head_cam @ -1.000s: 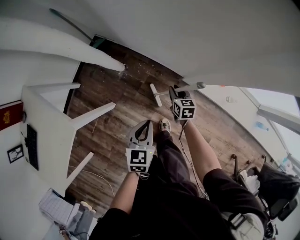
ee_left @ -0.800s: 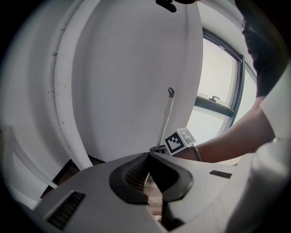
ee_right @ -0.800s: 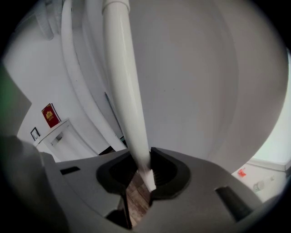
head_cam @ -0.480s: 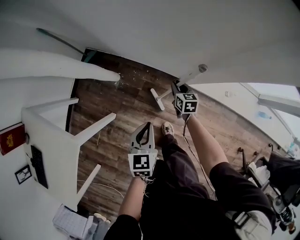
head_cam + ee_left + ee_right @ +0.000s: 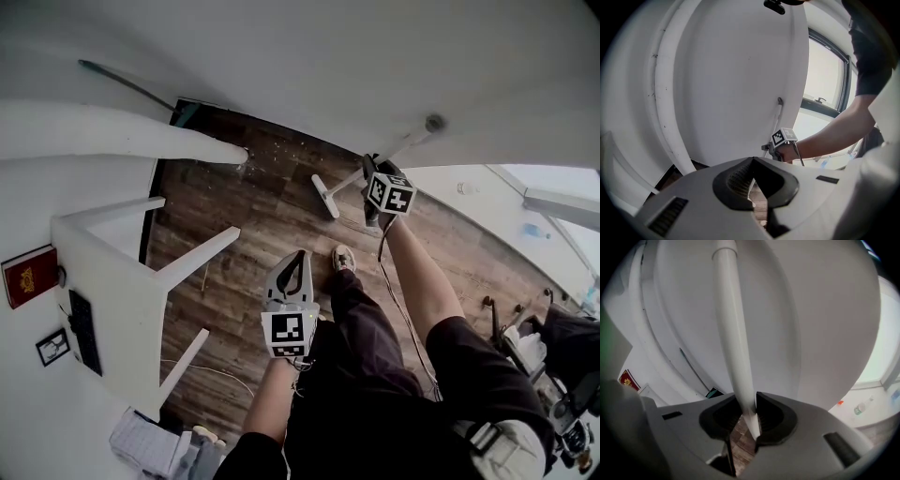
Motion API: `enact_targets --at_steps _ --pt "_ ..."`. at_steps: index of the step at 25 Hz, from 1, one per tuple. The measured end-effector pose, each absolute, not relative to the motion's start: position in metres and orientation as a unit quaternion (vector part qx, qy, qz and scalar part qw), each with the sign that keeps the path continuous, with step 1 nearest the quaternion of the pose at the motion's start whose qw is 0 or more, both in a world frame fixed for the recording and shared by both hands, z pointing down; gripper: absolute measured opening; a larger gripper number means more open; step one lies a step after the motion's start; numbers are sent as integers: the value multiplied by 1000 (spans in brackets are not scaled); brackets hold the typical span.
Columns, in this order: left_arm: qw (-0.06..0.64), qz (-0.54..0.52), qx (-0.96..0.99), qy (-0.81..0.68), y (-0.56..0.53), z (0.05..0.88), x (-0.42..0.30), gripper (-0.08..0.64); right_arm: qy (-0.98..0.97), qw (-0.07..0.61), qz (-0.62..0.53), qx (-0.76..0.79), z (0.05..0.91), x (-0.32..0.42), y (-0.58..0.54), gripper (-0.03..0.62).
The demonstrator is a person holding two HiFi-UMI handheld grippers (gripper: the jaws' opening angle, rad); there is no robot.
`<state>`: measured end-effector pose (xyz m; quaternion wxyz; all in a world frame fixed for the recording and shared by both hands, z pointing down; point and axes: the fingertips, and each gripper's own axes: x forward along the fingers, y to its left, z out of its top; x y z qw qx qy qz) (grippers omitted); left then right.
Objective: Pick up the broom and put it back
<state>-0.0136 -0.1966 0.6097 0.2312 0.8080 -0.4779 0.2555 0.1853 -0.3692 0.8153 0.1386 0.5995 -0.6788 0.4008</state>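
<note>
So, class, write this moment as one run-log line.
right hand-held gripper: shut on broom | left hand-held gripper: shut, empty

**Broom (image 5: 324, 196) far right, table (image 5: 98, 281) left**

The broom is slanting between the right gripper's (image 5: 370, 172) jaws, head leftward over the floor (image 5: 253, 225), handle end toward the far wall (image 5: 375, 66). The left gripper (image 5: 298, 261) is hanging nearer, to its left.

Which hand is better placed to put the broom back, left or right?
Right. The right gripper is clamped on the broom handle, while the left gripper hangs empty with jaws together, apart from it.
</note>
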Motion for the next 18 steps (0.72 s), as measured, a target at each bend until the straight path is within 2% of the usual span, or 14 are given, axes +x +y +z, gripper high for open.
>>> enact_targets --at_steps 4,9,18 --pt "229 254 806 -483 -192 609 -15 2 -674 154 397 604 818 191 -364 103" --pt "226 255 806 -484 -182 604 -13 2 -679 179 379 602 820 186 -350 150" --pt "225 253 806 -486 -156 593 -6 2 -688 201 350 603 803 185 -296 150"
